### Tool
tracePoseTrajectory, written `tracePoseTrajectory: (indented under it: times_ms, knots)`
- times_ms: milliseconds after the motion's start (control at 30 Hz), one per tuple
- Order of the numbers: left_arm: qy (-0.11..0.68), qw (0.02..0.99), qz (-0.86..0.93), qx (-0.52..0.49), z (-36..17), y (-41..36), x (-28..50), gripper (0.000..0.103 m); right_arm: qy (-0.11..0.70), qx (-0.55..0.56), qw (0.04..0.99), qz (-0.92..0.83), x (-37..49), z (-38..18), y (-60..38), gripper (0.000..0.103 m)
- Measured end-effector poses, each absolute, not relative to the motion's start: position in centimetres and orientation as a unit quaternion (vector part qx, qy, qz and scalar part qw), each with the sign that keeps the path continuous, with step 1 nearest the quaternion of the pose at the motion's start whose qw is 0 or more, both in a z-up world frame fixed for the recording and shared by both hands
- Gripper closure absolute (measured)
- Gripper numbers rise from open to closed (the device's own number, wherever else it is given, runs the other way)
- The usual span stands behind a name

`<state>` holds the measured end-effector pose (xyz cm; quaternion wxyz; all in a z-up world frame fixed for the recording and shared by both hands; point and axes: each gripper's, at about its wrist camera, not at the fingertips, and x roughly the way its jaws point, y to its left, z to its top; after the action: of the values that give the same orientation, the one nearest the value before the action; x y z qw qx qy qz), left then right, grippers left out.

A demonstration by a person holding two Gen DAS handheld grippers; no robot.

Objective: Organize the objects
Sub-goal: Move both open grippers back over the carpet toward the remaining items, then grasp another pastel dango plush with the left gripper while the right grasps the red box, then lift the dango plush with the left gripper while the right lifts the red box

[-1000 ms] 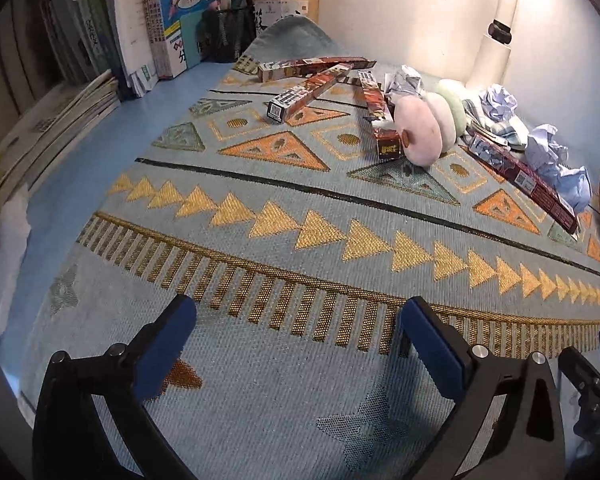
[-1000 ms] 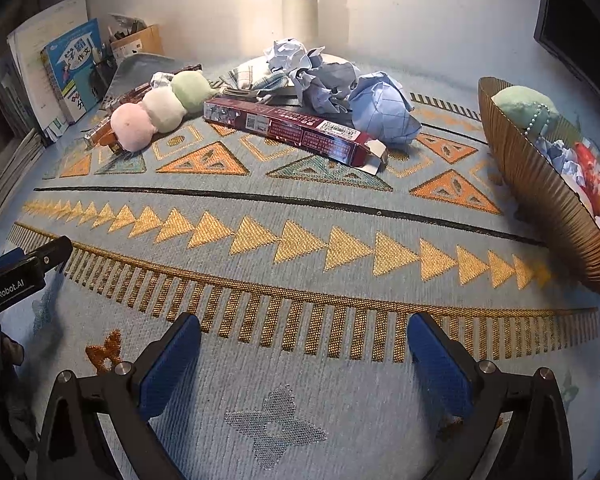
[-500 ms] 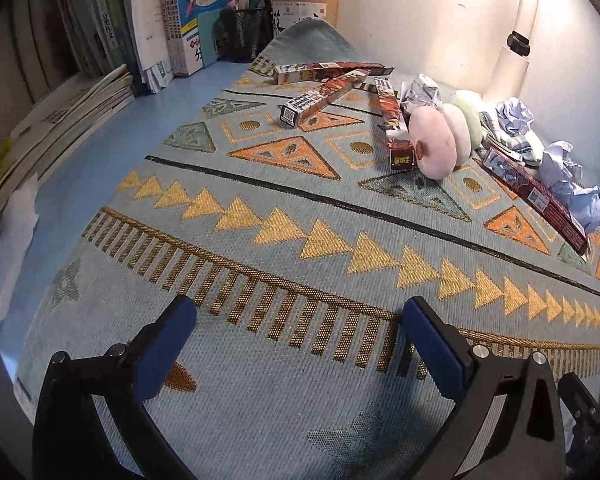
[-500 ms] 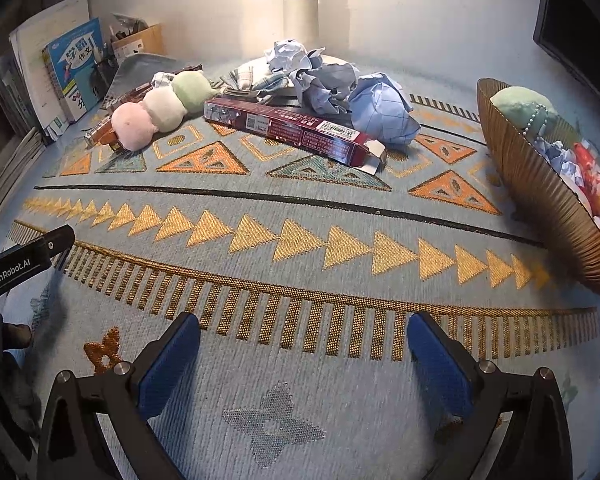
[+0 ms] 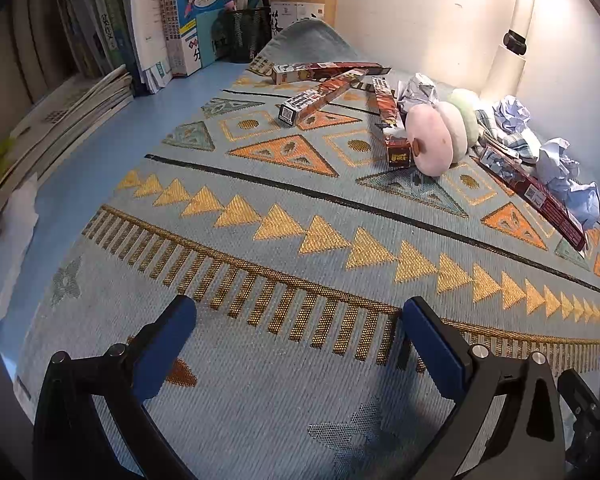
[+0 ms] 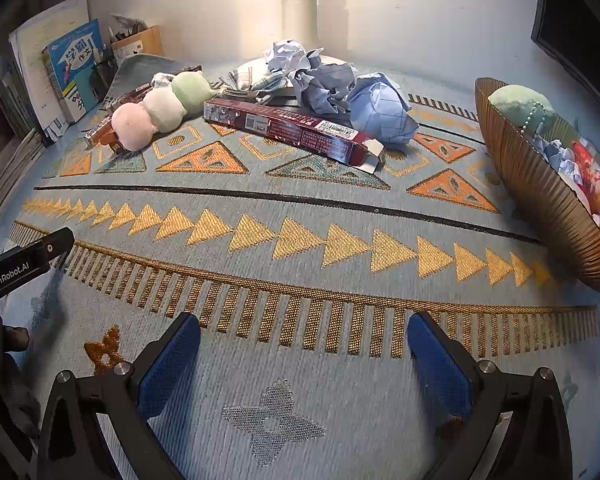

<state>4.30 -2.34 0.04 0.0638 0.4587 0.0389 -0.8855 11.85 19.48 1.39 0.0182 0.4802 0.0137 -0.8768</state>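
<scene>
On the far half of the mat: clutter I judge I must sort, none of it held.
Long red carton: lies flat, slanting toward the right, one end flap open. I judge it light, stiff card with a slick print; I would take it across its narrow width near the middle, not at the loose flap, and squeeze gently so it does not crush.
Other cartons: three more, fanned at the far left corner, one touching the plush; same handling, I expect.
Three-ball plush: pink, cream and green lobes in a row, just beside the carton's far end. Soft and light by the look; a pinch at a waist between two lobes should hold.
Crumpled paper: bluish wads behind the red carton, touching it. Nearly weightless, springy; I would bite deep into a wad.
Checked cloth: limp, partly under the paper.
Ribbed basket: at the right edge, already holding a green plush, paper and something red; likely the destination.
Right gripper: jaws wide apart, empty, over the near mat.
Left gripper: likewise spread wide and empty.
Patterned mat: woven, covers the blue table.
Books: upright at the far left, beside a pen holder.
</scene>
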Motion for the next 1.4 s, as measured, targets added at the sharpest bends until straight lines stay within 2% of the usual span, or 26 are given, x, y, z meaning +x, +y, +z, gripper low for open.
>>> tracePoseTrajectory:
  times_ms: [267, 300, 333, 467, 567, 700, 800, 900, 967, 1000, 1067, 1133, 1167, 1233, 1300, 1400]
  knots:
    - [0.029, 0.035, -0.878, 0.476, 0.3, -2.4, 3.9, 0.001, 0.034, 0.498, 0.069, -0.864, 10.9, 1.8, 19.9, 0.000]
    - [0.024, 0.016, -0.878, 0.477, 0.6, -2.4, 3.7, 0.001, 0.028, 0.491, 0.082, -0.867, 10.7, 2.2, 20.2, 0.007]
    - [0.012, 0.004, -0.883, 0.470, 1.0, -2.3, 3.5, 0.001, 0.024, 0.481, 0.095, -0.871, 10.5, 2.9, 20.4, 0.021]
    - [-0.075, -0.028, -0.905, 0.419, 3.3, -0.6, 1.8, 0.001, 0.009, 0.439, 0.116, -0.891, 7.3, 6.6, 20.9, 0.022]
    - [-0.114, -0.058, -0.911, 0.392, 4.8, 1.1, -0.6, 0.001, 0.028, 0.438, 0.119, -0.891, 3.7, 7.0, 20.4, 0.024]
    - [-0.147, -0.088, -0.916, 0.362, 5.8, 3.5, -3.7, 0.001, 0.055, 0.466, 0.112, -0.876, -0.7, 5.2, 19.6, 0.042]
    - [-0.169, -0.100, -0.910, 0.366, 5.3, 4.9, -5.5, 0.001, 0.063, 0.470, 0.104, -0.874, -2.5, 4.4, 19.7, 0.042]
    - [-0.182, -0.111, -0.900, 0.380, 4.6, 6.0, -6.7, 0.014, 0.061, 0.482, 0.108, -0.867, -3.8, 3.7, 20.1, 0.042]
    - [-0.187, -0.119, -0.891, 0.396, 3.8, 6.4, -7.4, 0.029, 0.063, 0.489, 0.114, -0.862, -4.2, 3.3, 19.9, 0.042]
    - [-0.186, -0.121, -0.888, 0.403, 3.5, 6.5, -7.6, 0.034, 0.067, 0.492, 0.119, -0.860, -4.1, 3.1, 19.6, 0.042]
    - [-0.180, -0.138, -0.882, 0.414, 3.1, 6.6, -7.8, 0.053, 0.064, 0.502, 0.136, -0.852, -3.6, 2.7, 19.2, 0.048]
    - [-0.170, -0.145, -0.882, 0.416, 3.2, 6.6, -7.4, 0.058, 0.065, 0.499, 0.142, -0.852, -2.5, 3.0, 18.7, 0.062]
    - [-0.169, -0.144, -0.883, 0.412, 3.4, 6.6, -7.1, 0.064, 0.067, 0.500, 0.144, -0.852, -1.9, 3.2, 18.4, 0.065]
    - [-0.154, -0.147, -0.885, 0.415, 3.8, 6.2, -6.3, 0.070, 0.066, 0.500, 0.147, -0.851, -0.3, 3.6, 17.9, 0.080]
    - [-0.122, -0.157, -0.883, 0.425, 4.2, 5.4, -5.3, 0.071, 0.052, 0.504, 0.146, -0.850, 1.7, 4.2, 17.8, 0.086]
    - [-0.087, -0.169, -0.881, 0.434, 5.0, 4.2, -2.8, 0.071, 0.045, 0.489, 0.140, -0.860, 5.6, 5.3, 17.8, 0.086]
